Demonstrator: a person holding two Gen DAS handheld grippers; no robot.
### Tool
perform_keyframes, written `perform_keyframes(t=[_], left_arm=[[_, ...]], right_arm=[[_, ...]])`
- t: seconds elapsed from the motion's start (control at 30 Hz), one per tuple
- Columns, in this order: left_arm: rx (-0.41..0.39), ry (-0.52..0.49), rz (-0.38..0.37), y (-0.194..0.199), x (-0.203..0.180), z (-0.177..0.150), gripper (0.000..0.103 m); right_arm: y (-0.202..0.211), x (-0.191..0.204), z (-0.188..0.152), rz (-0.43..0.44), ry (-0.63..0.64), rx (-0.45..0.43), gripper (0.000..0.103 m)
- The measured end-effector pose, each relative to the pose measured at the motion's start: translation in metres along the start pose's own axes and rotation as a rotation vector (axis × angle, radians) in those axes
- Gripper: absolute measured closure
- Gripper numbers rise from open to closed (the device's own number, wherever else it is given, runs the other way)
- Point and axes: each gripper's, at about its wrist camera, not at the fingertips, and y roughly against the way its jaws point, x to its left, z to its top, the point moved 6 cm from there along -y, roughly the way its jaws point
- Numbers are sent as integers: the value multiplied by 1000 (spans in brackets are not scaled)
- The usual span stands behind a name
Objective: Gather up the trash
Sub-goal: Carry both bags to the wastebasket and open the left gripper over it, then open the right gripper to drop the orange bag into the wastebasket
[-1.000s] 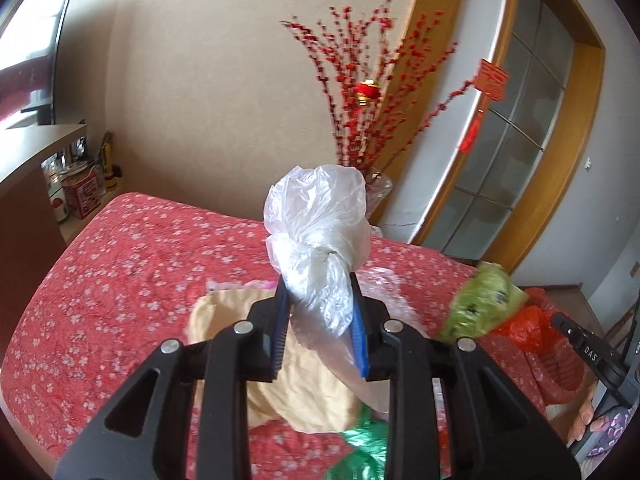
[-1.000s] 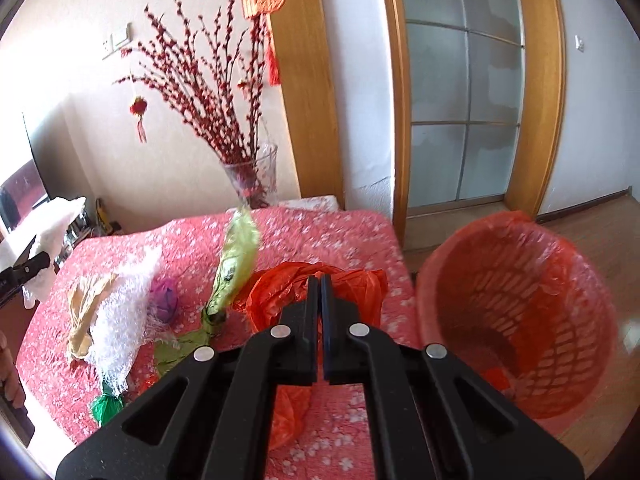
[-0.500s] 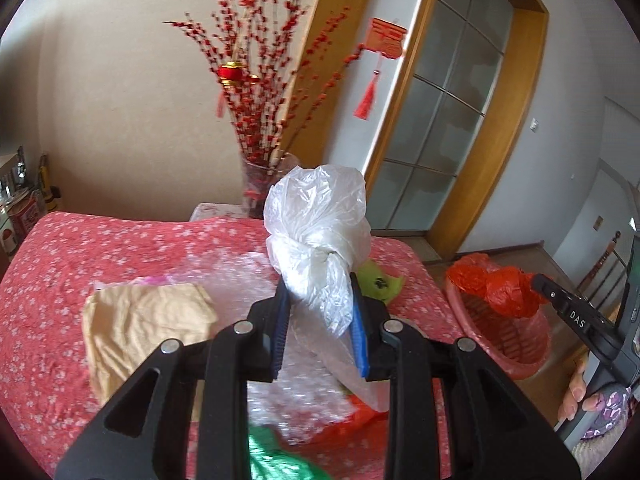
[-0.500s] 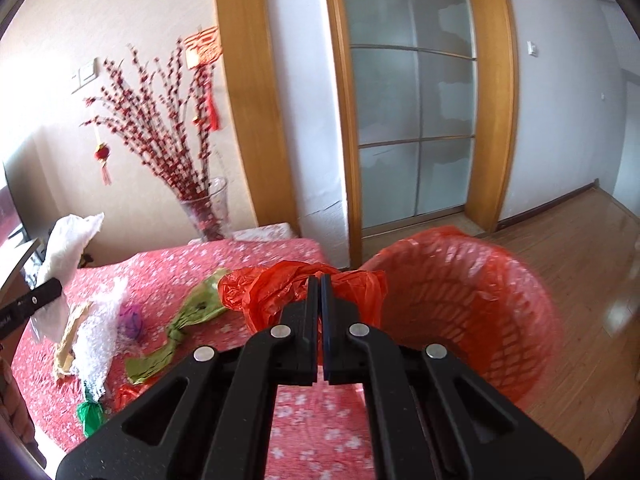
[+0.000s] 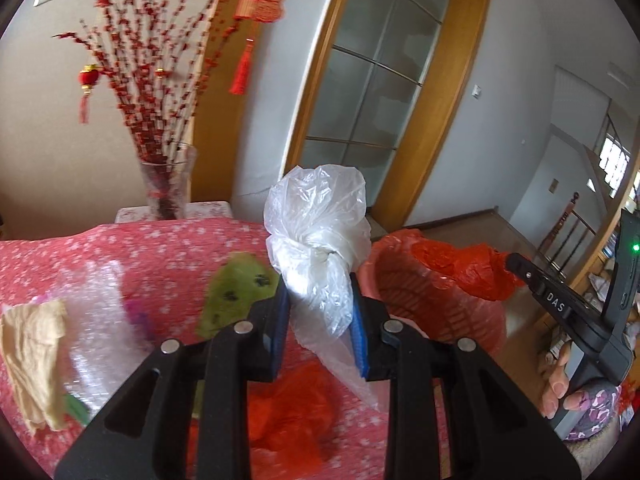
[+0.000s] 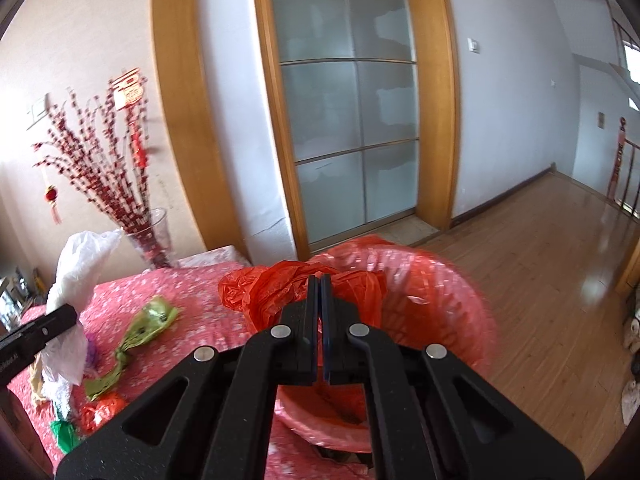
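Note:
My left gripper (image 5: 319, 292) is shut on a knotted clear-white plastic bag (image 5: 316, 220) and holds it above the red floral tablecloth (image 5: 120, 248). Just right of it stands a red mesh basket (image 5: 420, 300) lined with red plastic. My right gripper (image 6: 320, 280) is shut on a crumpled orange-red plastic bag (image 6: 276, 284) over the basket's near rim (image 6: 460, 280). In the left wrist view that gripper (image 5: 532, 276) comes in from the right with the orange-red bag (image 5: 468, 268). In the right wrist view the left gripper (image 6: 60, 316) and its white bag (image 6: 80, 264) show at far left.
On the tablecloth lie a green wrapper (image 5: 236, 292), bubble wrap (image 5: 96, 320), a beige crumpled sheet (image 5: 32, 352) and another red bag (image 5: 288, 408). A glass vase of red branches (image 5: 166, 184) stands at the table's far edge. Wooden floor (image 6: 540, 260) spreads right of the basket.
Both views have swung to the right. The two grippers have carried their bags across the table, and the red basket now lies closer and larger in both. Neither grip has changed.

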Motion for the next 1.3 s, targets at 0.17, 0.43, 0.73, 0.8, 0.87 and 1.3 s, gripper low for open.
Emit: perform_keyframes(t=[0.17,0.43,0.73,0.8,0.87,1.3], left_arm=[[28,-23,-69,-24,-33,3,76],[69,-42,-143,-63,-70,1,76],[105,-65,-189,-88,-96,-4,76],[113,-68,-197,-94,-101,-4,75],[118,-75,-206,-101,-108,-4,75],[143,-86,-163,-111,-100,-15,55]], right_arm=[[-1,-26,3,-57,-44,-18,101],[-5,-51,9,-117,-83,-40,101],[-10,-74,11,-164,-133,-56,101],[-11,-79,12,-174,-143,-58,101],[-14,-83,13,-177,-156,-57,101],[-14,-101,0,-191,-174,-31,66]])
